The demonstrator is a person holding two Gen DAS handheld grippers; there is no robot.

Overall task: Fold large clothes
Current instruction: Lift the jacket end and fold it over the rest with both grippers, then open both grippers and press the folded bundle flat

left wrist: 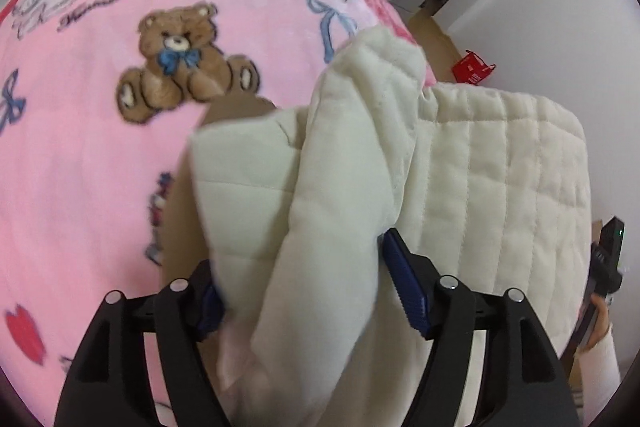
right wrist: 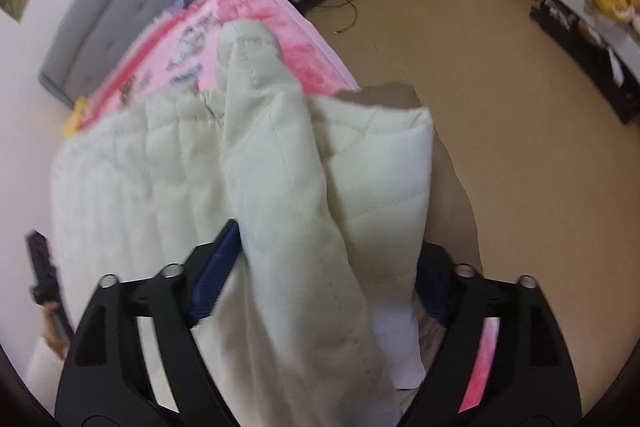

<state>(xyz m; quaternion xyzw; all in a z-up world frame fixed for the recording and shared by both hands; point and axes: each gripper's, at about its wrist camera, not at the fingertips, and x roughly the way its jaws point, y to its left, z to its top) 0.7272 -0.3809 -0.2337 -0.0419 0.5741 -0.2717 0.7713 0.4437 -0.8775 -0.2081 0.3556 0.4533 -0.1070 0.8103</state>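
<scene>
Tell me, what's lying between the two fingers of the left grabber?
A puffy cream quilted jacket sleeve lies between the left gripper fingers, which stand open. The left wrist view shows it, on the pink teddy-bear blanket.

Left tongs' near pad jacket-hidden

The left claw is built of matte black plastic: two broad, curved finger arms, each with long cut-out slots near its base, joined by paired links pinned with round silver screws. Its fingers carry dark blue ribbed pads on their inner faces. The right claw has the same build, with black slotted arms, silver pivot screws and blue ridged pads. Beside the right claw's left arm, at the picture's edge, a white sleeve covers the person's wrist.
</scene>
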